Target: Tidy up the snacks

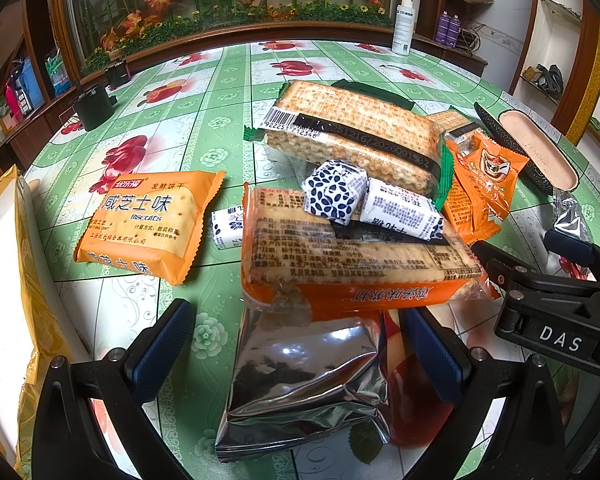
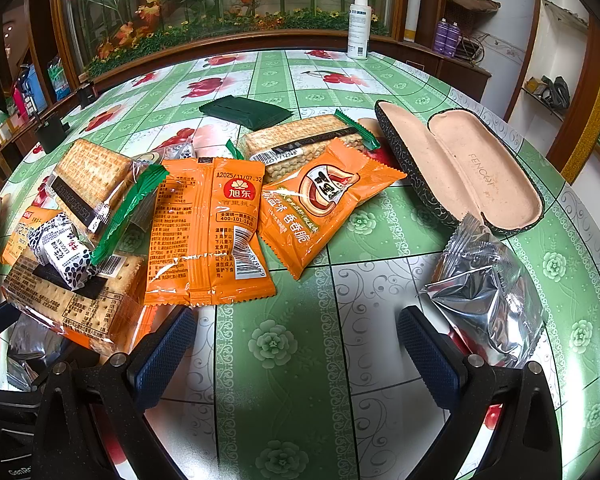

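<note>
Left wrist view first: the left gripper [image 1: 296,360] hangs low with its jaws wide apart around a crinkled silver foil snack packet [image 1: 304,384], which lies flat on the green floral worktop [image 1: 220,128], not yet pinched. Its far end looks tucked under an orange-edged clear cracker pack [image 1: 352,256] carrying two blue-and-white wrapped candies [image 1: 334,194]. My advice: pinch the foil's near body and draw it out level, or those candies roll off. Over on the right wrist view, the right gripper [image 2: 296,348] hovers with jaws spread over bare cloth, a second silver foil packet [image 2: 488,292] just right of it.
</note>
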A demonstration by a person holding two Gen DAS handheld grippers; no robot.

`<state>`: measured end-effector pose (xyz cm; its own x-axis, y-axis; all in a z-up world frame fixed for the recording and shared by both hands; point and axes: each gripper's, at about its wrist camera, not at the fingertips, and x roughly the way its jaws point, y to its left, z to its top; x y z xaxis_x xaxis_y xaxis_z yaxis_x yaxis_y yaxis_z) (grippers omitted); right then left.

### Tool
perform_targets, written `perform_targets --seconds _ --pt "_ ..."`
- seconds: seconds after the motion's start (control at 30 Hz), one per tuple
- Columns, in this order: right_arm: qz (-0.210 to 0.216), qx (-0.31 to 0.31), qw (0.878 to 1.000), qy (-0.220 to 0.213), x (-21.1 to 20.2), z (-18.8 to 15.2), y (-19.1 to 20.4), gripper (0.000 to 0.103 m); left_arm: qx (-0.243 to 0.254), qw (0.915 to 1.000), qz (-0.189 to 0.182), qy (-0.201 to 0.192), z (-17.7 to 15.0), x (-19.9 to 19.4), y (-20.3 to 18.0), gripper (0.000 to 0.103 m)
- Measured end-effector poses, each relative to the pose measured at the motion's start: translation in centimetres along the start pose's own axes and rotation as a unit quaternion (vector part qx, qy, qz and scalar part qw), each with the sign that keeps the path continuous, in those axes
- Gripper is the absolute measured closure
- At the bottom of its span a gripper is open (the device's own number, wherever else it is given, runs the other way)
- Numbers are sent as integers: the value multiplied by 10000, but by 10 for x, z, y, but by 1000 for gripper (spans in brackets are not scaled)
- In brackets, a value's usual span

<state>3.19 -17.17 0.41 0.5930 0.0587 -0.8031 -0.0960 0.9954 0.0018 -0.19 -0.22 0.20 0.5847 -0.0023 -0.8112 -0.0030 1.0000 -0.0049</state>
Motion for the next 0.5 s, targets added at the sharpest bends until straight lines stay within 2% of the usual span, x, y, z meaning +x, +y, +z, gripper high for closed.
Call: perform_targets --seconds 0.5 --pt "-14 -20 10000 74 0 1 1 1 26 10000 -31 28 -2 -3 0 0"
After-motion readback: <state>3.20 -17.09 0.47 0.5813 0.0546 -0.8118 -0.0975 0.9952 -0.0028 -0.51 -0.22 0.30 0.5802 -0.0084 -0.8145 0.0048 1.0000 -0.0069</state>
